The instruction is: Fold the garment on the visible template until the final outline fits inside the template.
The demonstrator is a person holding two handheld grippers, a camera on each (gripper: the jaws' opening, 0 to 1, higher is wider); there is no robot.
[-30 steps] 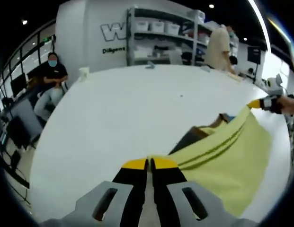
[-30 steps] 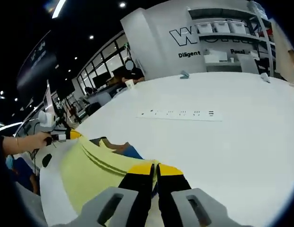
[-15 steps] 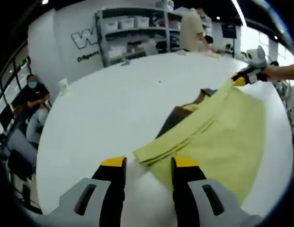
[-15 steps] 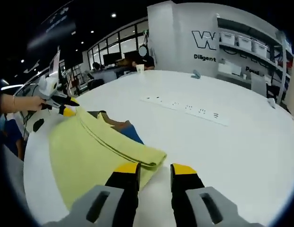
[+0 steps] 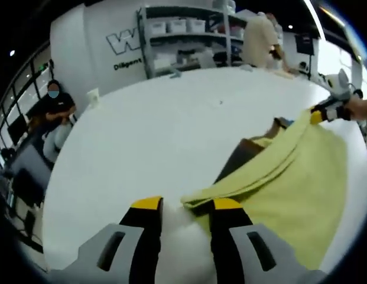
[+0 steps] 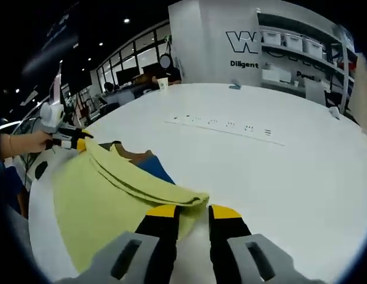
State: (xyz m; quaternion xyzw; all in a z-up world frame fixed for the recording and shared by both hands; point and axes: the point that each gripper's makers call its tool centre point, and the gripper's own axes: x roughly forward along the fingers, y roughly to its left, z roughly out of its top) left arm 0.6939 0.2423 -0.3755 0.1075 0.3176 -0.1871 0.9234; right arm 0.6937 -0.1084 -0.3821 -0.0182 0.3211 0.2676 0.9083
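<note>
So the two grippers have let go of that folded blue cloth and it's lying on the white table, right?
Nearly. The cloth is yellow, not blue, as the right gripper view shows; a bit of blue only peeks out from beneath it. The rest holds: the right gripper and the left gripper stand open at its folded corners, and it lies on the white table.

A large outlined "W" (image 6: 241, 41) stands on the far white wall panel (image 6: 201, 35), partly cut off by shelving; beneath it, small dark lettering reads "Diligent" (image 6: 244, 63).
</note>
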